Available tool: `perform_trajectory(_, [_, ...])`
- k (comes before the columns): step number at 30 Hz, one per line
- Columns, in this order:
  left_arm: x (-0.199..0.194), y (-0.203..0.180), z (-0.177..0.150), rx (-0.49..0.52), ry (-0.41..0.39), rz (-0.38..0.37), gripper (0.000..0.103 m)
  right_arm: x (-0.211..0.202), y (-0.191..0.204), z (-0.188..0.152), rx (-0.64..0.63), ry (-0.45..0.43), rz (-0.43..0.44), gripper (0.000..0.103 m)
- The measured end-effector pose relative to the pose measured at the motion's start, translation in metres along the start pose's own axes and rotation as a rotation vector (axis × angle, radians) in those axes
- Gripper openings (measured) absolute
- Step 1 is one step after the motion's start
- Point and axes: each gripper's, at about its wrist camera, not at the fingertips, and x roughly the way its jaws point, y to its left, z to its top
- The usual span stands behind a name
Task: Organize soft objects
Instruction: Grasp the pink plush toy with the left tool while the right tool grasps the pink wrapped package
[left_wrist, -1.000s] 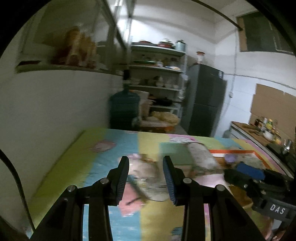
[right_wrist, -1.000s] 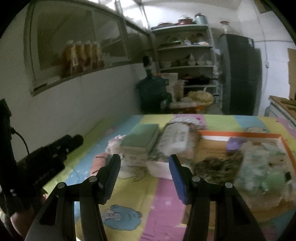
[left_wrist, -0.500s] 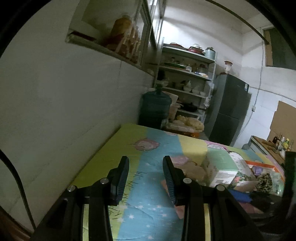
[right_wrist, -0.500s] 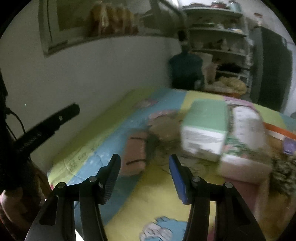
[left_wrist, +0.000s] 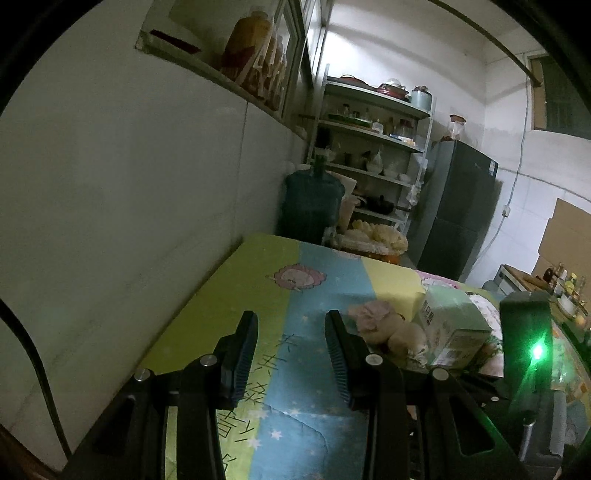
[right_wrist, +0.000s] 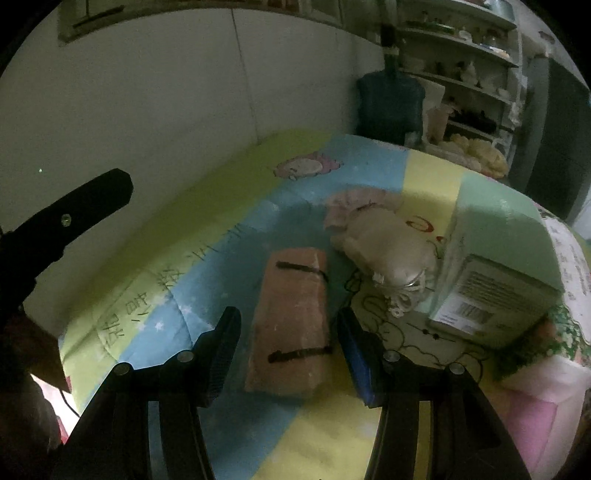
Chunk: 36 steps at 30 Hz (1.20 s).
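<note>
A pink folded cloth (right_wrist: 291, 321) with two black bands lies on the colourful sheet (right_wrist: 177, 236). My right gripper (right_wrist: 288, 350) is open, its fingers either side of the cloth's near end, above it. A beige soft bundle (right_wrist: 384, 236) lies just beyond, next to a mint green tissue pack (right_wrist: 498, 254). My left gripper (left_wrist: 291, 354) is open and empty over the blue and green part of the sheet (left_wrist: 236, 295). The bundle (left_wrist: 384, 325) and the tissue pack (left_wrist: 454, 325) sit to its right.
A white wall (left_wrist: 129, 192) runs along the left edge of the sheet. A blue water jug (left_wrist: 310, 203), shelves (left_wrist: 373, 129) and a dark fridge (left_wrist: 454, 210) stand beyond the far end. The right gripper's body with a green light (left_wrist: 528, 350) is at the right.
Both grippers swung left. The right gripper came down over the pink cloth, now between its open fingers. The left gripper now faces bare sheet near the wall.
</note>
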Motion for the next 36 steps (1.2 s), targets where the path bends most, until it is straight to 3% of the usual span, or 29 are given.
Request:
perform_trajectory(3, [0.004,0.000,-0.001,-0.002,0.014,-0.004,0.038,0.005,0.001,-0.001,-0.009,0.023,-0.012,0.042])
perform_trajectory(8, [0.010,-0.004,0.000,-0.005,0.039,-0.024,0.038,-0.008,-0.003,-0.008,-0.002,-0.007,0.014,0.041])
perform_trajectory(12, [0.017,-0.015,0.001,0.006,0.061,-0.066,0.038,-0.040,-0.017,-0.020,0.040,-0.064,0.041,0.041])
perform_trajectory(18, [0.048,-0.052,0.004,0.021,0.147,-0.191,0.038,-0.084,-0.047,-0.045,0.110,-0.118,-0.002,0.042])
perform_trajectory(23, [0.078,-0.081,0.004,0.005,0.215,-0.235,0.038,-0.106,-0.065,-0.059,0.125,-0.152,-0.054,0.042])
perform_trajectory(36, [0.122,-0.107,-0.004,-0.047,0.279,-0.112,0.038,-0.129,-0.092,-0.072,0.173,-0.197,0.003,0.042])
